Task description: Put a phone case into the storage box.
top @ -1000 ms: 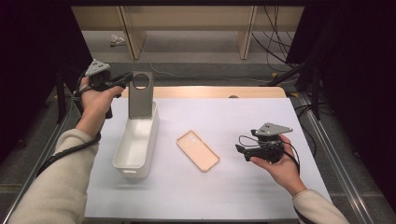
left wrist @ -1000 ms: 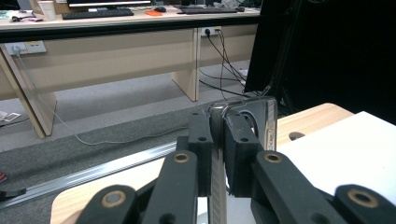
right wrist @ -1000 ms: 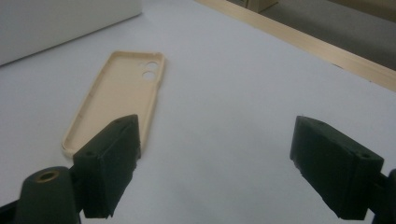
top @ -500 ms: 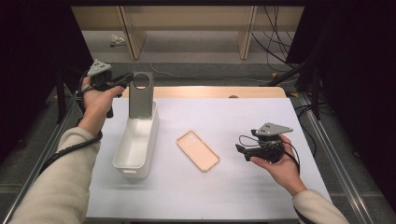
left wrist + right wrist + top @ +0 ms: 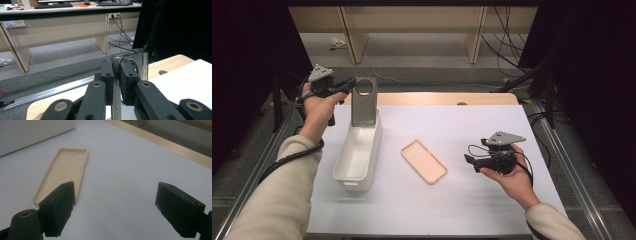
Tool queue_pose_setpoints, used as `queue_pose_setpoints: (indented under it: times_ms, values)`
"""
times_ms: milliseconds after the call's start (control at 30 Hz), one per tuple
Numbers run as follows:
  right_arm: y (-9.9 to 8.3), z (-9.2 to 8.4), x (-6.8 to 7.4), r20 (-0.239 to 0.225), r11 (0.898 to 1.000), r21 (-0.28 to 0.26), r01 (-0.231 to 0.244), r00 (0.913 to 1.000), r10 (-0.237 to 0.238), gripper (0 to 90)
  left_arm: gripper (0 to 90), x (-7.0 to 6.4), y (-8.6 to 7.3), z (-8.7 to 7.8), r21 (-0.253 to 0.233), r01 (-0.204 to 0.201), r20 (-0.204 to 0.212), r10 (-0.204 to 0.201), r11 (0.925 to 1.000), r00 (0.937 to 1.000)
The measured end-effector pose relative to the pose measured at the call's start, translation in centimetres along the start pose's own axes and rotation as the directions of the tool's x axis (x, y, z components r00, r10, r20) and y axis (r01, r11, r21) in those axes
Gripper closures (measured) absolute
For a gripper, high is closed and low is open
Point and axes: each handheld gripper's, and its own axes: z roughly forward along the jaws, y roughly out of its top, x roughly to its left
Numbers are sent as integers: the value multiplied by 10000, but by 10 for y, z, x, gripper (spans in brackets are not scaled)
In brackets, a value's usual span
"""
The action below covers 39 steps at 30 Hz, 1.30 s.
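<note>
Grey phone case (image 5: 363, 102): held upright by its top edge over the far end of the white bin (image 5: 357, 155), its lower edge at or inside the bin's rim (contact with the bin cannot be told); round camera cut-out near the top. Left gripper (image 5: 346, 86): at the far left corner of the table (image 5: 492, 125), jaws clamped tight on the grey case's thin edge, seen edge-on between the pads in the left gripper view (image 5: 117, 75). White bin: long rectangular container, lying lengthwise along the left side of the table, interior bare as far as visible. Beige phone case (image 5: 424, 161): lying flat, hollow side up, near the middle of the table, set diagonally, between the bin and the right hand; camera holes at its far end in the right gripper view (image 5: 63, 173). Right gripper (image 5: 469, 161): held in the right hand near the right edge, jaws spread wide with nothing between them, pointing toward the beige case and apart from it.
</note>
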Motion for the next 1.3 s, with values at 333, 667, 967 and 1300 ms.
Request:
queue_pose_setpoints:
  times_ms: [333, 667, 967, 1300]
  values:
    - [0, 0, 0, 7, 10000, -13, -10, 10000, 10, 170, 822, 2, -2, 4, 0, -32, 13, 32, 10000, 10000]
    - [0, 0, -1, 4, 10000, 1, -6, 10000, 6, 170, 821, 6, -6, 7, 5, 62, -5, -62, 10000, 10000]
    - [-1, 1, -1, -19, 10000, 23, -31, 10000, 31, 170, 822, 10, -12, 10, 154, 137, -47, -136, 9998, 9999]
    - [-1, 1, -1, -23, 10000, 14, -24, 10000, 24, 170, 821, 11, -13, 13, 210, 109, -59, -108, 9997, 9999]
